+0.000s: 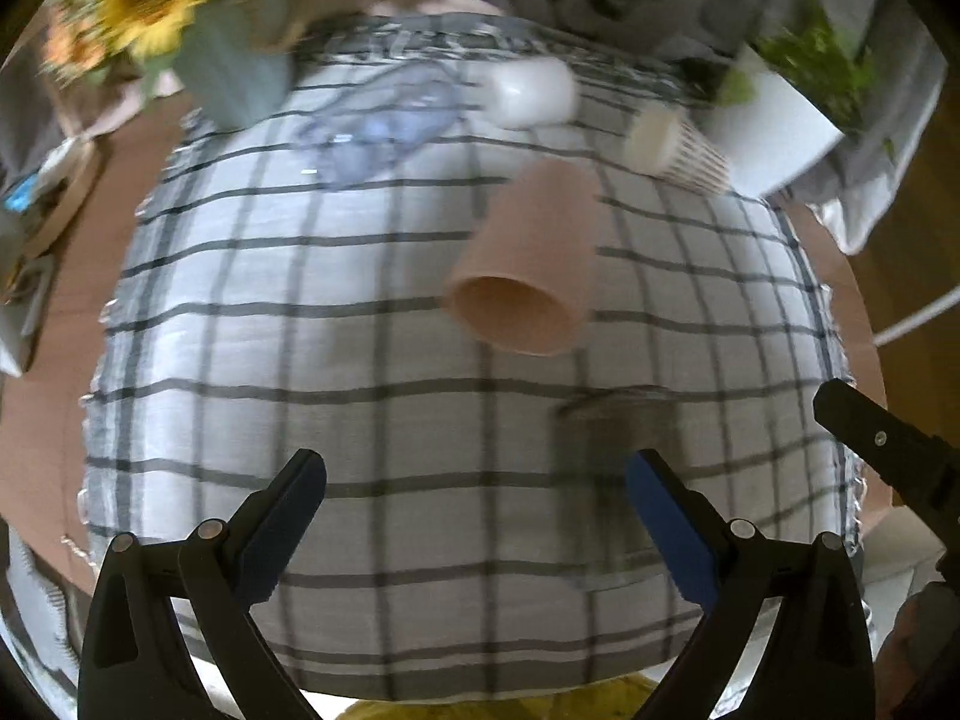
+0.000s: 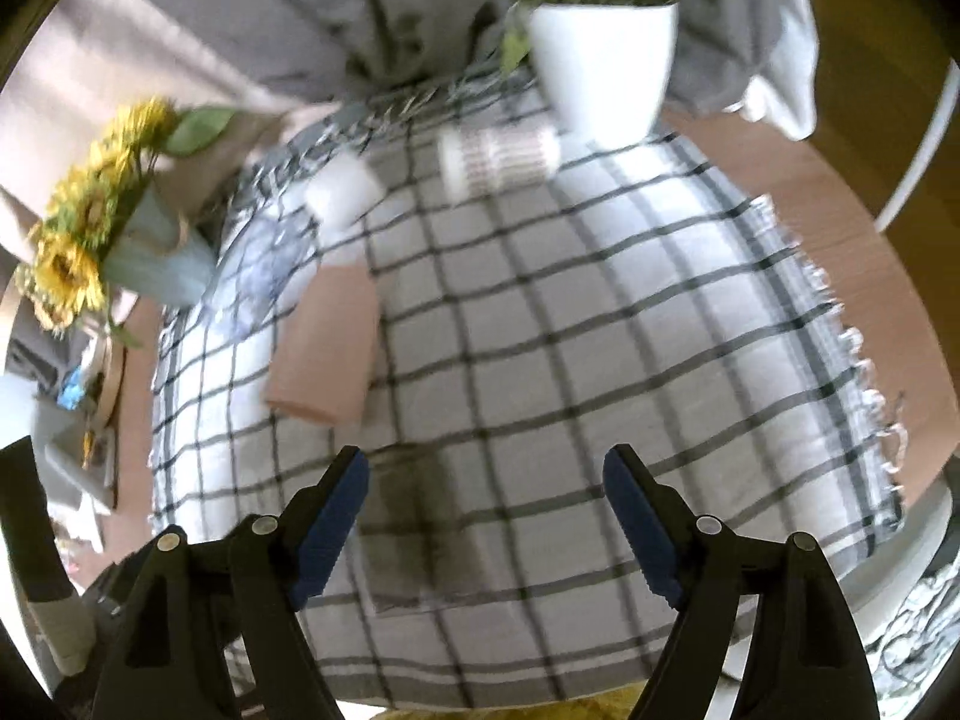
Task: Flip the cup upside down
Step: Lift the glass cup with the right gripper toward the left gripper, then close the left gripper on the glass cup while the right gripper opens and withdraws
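Both grippers, left (image 1: 474,480) and right (image 2: 486,480), spread wide, holding nothing. Farther up, right of centre in the left view: pink cup (image 1: 528,264) lying sideways on checked cloth (image 1: 300,360). Not yet grasped; flipping seemingly all still ahead.

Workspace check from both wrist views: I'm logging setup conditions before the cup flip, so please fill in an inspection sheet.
Surface: checked cloth over a brown round table; a dark patch on the cloth near the grippers.
Job's things: pink cup lying on its side, mouth toward the left wrist camera, ungripped.
Clutter: white cup, striped paper cup and a clear glass item, apparently on their sides; sunflower vase; white plant pot.
Grippers: left gripper and right gripper both open, above the cloth, holding nothing.
Cables: white cord past the table edge.
Surroundings: grey fabric behind; blurred items on the left.
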`<state>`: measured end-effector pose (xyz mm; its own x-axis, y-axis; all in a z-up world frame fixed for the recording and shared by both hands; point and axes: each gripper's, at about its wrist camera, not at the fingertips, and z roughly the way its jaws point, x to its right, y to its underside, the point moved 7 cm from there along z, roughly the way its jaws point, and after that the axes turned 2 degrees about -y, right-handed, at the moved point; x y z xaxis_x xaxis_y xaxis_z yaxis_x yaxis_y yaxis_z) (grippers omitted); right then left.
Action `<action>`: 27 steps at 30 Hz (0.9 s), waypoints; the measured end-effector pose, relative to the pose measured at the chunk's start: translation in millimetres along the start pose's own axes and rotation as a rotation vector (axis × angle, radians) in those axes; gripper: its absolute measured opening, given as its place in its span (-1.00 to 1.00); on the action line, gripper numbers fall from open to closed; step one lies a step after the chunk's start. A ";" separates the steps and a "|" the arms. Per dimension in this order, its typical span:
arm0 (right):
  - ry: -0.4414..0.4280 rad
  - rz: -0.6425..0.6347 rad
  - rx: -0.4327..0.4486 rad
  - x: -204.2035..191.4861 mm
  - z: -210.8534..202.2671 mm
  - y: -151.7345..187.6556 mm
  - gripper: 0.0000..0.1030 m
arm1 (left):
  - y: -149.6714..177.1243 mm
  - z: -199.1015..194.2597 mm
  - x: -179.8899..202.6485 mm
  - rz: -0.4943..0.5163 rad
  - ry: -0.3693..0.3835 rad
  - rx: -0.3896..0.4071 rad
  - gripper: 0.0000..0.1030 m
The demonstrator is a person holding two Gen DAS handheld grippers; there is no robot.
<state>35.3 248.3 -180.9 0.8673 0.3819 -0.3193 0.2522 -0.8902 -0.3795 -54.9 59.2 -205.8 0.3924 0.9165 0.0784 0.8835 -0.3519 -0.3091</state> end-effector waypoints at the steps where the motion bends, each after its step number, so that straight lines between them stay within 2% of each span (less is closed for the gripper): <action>1: 0.008 0.004 0.008 7.7 -3.0 -1.0 0.56 | -0.9 2.3 6.9 0.009 0.006 -0.008 0.96; 6: 0.023 0.053 -0.015 50.1 -2.7 -1.9 0.56 | -7.6 23.2 41.0 0.031 0.021 -0.051 0.89; 11: 0.035 0.086 -0.035 76.3 1.2 -0.8 0.56 | -10.8 43.7 55.2 0.026 0.007 -0.088 0.77; 21: 0.013 0.056 -0.061 90.1 9.1 -5.9 0.56 | -9.2 76.7 63.7 -0.019 -0.014 -0.164 0.35; 27: -0.008 0.051 -0.091 94.2 15.6 -2.5 0.56 | -8.3 71.5 65.4 -0.027 -0.026 -0.146 0.31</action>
<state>109.7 290.4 -223.6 0.8765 0.3371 -0.3436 0.2460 -0.9272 -0.2823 -54.8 135.7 -265.9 0.3633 0.9297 0.0598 0.9220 -0.3496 -0.1663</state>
